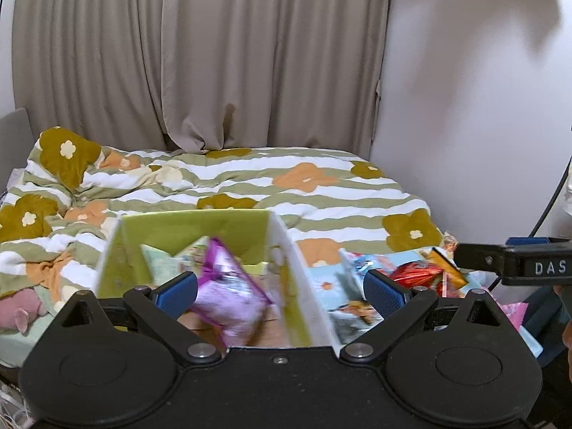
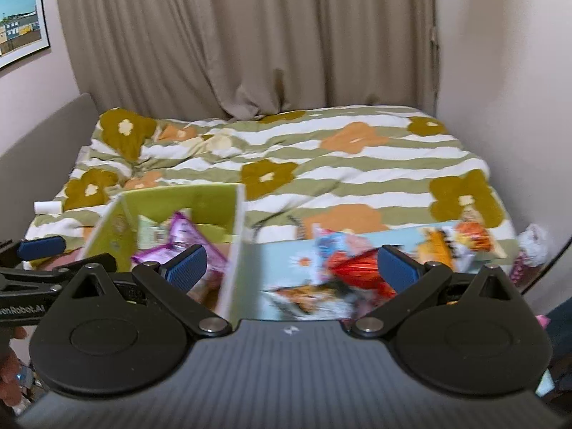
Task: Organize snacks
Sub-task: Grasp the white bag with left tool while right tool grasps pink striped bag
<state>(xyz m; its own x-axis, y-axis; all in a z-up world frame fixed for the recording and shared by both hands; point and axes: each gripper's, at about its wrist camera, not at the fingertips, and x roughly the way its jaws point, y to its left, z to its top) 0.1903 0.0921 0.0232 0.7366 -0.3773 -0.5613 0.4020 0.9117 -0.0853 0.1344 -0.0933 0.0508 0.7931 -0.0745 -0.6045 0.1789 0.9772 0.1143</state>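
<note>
A green box [image 1: 178,225] with white rims stands open at the near edge of the bed. A purple snack packet [image 1: 228,296] is in it, blurred, beside pale green packets [image 1: 161,261]. My left gripper [image 1: 282,293] is open above the box's right wall, empty. A red packet [image 1: 414,271] and an orange one [image 1: 447,264] lie on a light blue picture sheet [image 1: 332,279] to the right. In the right wrist view my right gripper [image 2: 293,264] is open, empty, over the box wall [image 2: 236,236] and the sheet [image 2: 286,264], near the red packet [image 2: 357,268] and the purple packet [image 2: 178,239].
A striped flower duvet [image 1: 250,178] covers the bed, with beige curtains [image 1: 214,53] behind and a white wall at right. More packets [image 2: 472,236] lie at the sheet's far right. A pink soft toy [image 1: 25,307] lies at left. A white roll [image 2: 48,207] sits at the bed's left edge.
</note>
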